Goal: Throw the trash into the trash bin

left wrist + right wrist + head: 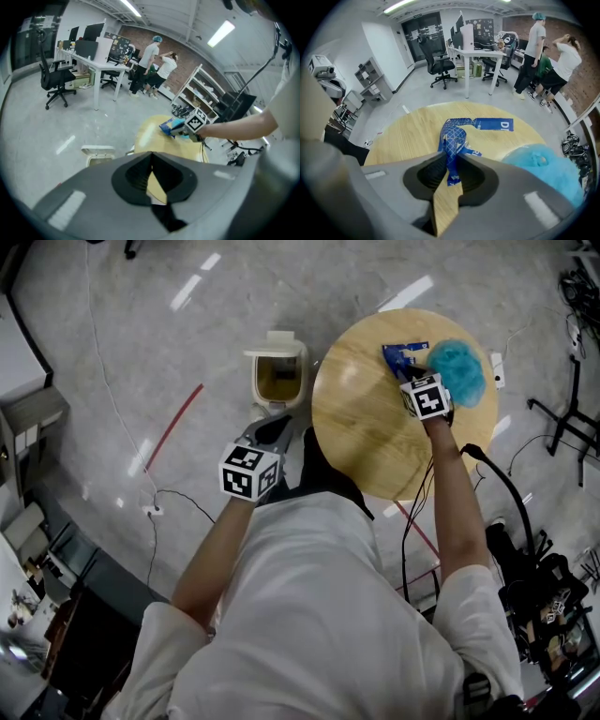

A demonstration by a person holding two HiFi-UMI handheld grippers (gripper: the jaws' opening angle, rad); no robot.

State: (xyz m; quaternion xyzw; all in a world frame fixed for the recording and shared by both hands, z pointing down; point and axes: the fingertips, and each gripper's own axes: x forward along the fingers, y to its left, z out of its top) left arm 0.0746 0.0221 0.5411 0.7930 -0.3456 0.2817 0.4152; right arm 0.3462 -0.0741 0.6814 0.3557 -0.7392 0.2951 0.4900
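A crumpled blue wrapper (pixel 403 354) lies at the far side of the round wooden table (pixel 361 432). My right gripper (pixel 419 373) points steeply down at it. In the right gripper view the jaws (pixel 451 161) are shut on the wrapper (pixel 454 136), pinching a raised fold while its printed strip trails on the wood. The white trash bin (pixel 277 379) stands open on the floor left of the table. My left gripper (pixel 272 430) hovers just in front of the bin, shut with nothing in it (pixel 150 161). In the left gripper view the bin (pixel 98 154) is at lower left.
A fluffy turquoise ball (pixel 459 371) sits on the table right beside the wrapper. Cables and a red tape line (pixel 173 426) cross the floor. Equipment stands (pixel 562 418) crowd the right side. Desks, office chairs (pixel 438 63) and several people (pixel 534 47) are farther off.
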